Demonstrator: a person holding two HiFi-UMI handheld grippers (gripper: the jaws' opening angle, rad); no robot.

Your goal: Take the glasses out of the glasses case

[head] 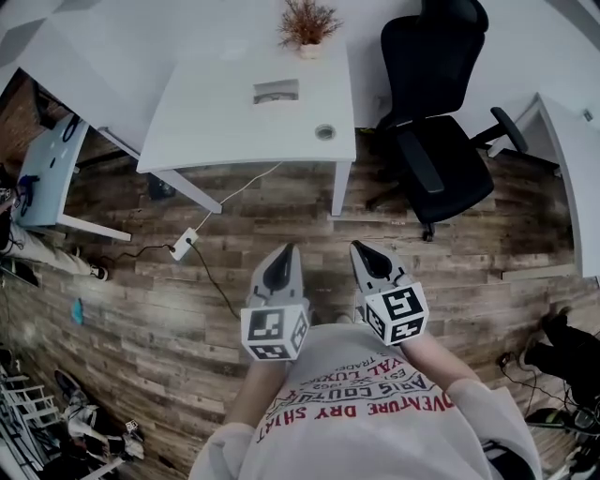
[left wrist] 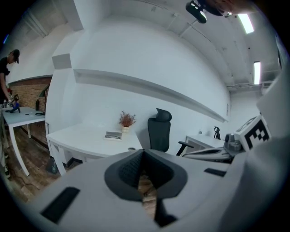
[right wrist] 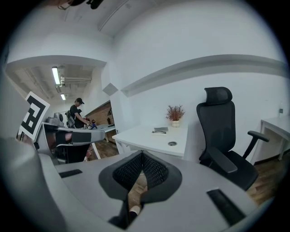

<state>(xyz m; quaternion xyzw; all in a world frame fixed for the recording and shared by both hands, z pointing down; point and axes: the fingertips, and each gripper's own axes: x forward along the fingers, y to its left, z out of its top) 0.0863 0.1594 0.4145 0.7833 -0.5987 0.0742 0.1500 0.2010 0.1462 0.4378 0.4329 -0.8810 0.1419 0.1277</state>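
Note:
A flat grey glasses case (head: 276, 91) lies on the white desk (head: 216, 122) far ahead of me, beside a small potted plant (head: 307, 23). The same case (left wrist: 113, 135) appears in the left gripper view and, small, as the case (right wrist: 159, 130) in the right gripper view. I cannot see any glasses. My left gripper (head: 281, 255) and right gripper (head: 362, 251) are held side by side close to my body over the wooden floor, well short of the desk. Both stand shut with nothing in them, their tips meeting in the left gripper (left wrist: 142, 154) and right gripper (right wrist: 142, 155) views.
A black office chair (head: 436, 122) stands right of the desk. A cable and power strip (head: 184, 244) lie on the floor to the front left. Other white desks sit at the left (head: 42, 169) and right (head: 577, 159). A person (right wrist: 78, 113) works at a far table.

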